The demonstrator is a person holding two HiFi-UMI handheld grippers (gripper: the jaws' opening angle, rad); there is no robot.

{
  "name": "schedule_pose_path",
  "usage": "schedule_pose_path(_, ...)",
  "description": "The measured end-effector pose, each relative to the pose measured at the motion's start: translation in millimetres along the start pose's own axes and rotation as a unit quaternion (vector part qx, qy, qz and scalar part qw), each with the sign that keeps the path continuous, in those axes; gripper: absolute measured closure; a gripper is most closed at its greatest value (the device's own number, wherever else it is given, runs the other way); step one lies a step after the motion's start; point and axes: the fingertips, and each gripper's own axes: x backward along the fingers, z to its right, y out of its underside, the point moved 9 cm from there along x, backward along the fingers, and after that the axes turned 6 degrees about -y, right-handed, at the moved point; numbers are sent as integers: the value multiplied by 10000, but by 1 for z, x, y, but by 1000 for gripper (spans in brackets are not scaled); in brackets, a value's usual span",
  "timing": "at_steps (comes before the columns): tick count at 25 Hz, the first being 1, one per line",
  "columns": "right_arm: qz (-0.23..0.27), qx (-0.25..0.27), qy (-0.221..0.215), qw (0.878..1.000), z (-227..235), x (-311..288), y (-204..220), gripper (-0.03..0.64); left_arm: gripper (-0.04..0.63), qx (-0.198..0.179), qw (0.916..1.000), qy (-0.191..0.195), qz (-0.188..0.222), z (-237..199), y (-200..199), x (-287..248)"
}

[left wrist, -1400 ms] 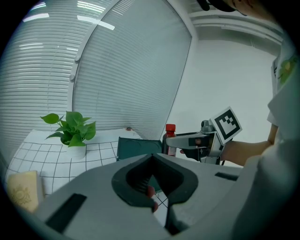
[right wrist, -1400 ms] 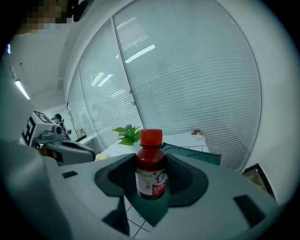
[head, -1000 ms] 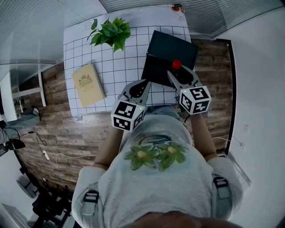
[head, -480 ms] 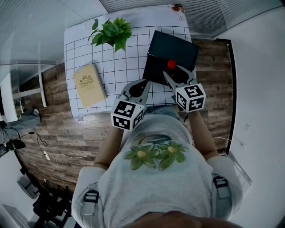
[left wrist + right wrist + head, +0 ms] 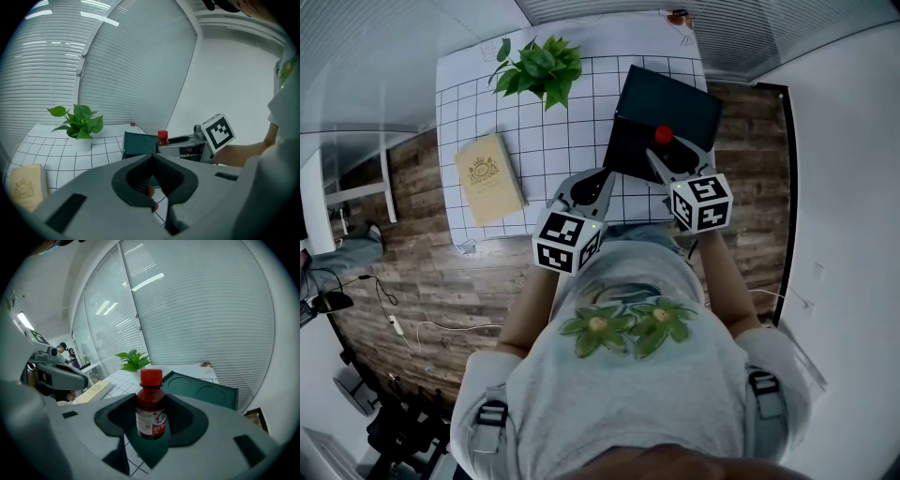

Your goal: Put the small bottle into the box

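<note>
A small brown bottle (image 5: 151, 409) with a red cap and a white label stands upright between the jaws of my right gripper (image 5: 666, 153), which is shut on it. In the head view the bottle (image 5: 663, 136) hangs over the right part of the dark open box (image 5: 630, 150), whose lid (image 5: 673, 97) leans back behind it. My left gripper (image 5: 601, 181) is held at the table's near edge, left of the box, jaws shut with nothing between them. The left gripper view shows the bottle (image 5: 162, 137) in front of the box (image 5: 139, 144).
The table carries a white grid cloth (image 5: 562, 131). A potted green plant (image 5: 539, 67) stands at the far left and a tan book (image 5: 486, 178) lies at the near left. A small object (image 5: 676, 16) sits at the far edge. Wooden floor surrounds the table.
My right gripper has carried the bottle slightly left, further over the box. The left gripper has stayed where it was.
</note>
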Motion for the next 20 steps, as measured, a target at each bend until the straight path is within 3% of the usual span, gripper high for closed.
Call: schedule_pose_path(20, -469, 216, -177, 9985, 0, -25, 8, 414, 588, 158, 9998, -34, -102, -14, -3, -13)
